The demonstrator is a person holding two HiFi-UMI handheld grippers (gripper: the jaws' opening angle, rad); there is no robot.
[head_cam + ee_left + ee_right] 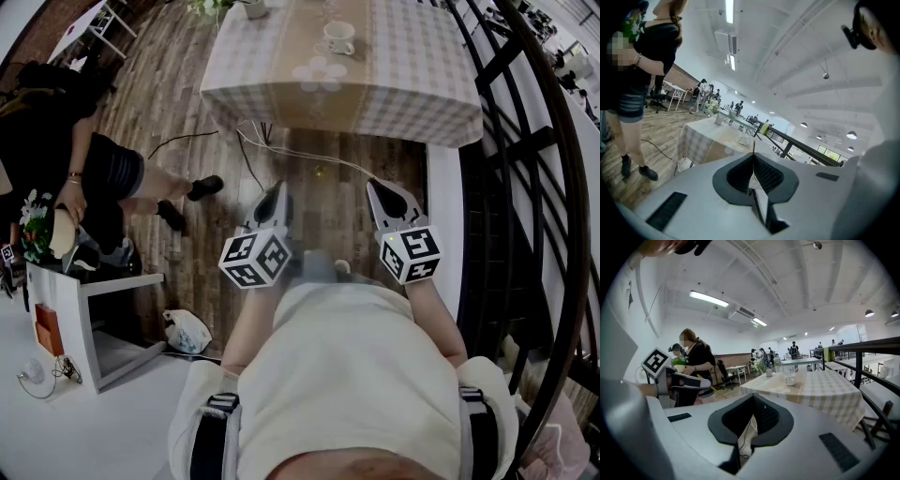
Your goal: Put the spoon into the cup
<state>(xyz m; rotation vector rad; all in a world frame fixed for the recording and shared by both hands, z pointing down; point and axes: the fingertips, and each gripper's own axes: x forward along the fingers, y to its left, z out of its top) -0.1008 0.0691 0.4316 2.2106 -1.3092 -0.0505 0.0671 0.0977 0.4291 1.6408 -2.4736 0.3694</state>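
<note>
A white cup [338, 37] stands on a saucer on the check-clothed table [412, 84] far ahead of me. The cup [743, 139] shows small in the left gripper view, and the cup [789, 377] again in the right gripper view. I cannot make out a spoon at this distance. My left gripper [276, 192] and right gripper [379, 191] are held side by side in front of my body, over the wooden floor, well short of the table. The left gripper [753, 157] has its jaws shut on nothing. The right gripper [753, 398] also looks shut and empty.
A person in black [84, 159] stands at the left by a white cabinet [75, 309]. Cables [281, 150] run over the floor below the table. A black railing [525, 187] lines the right side. A white bag [186, 330] lies on the floor.
</note>
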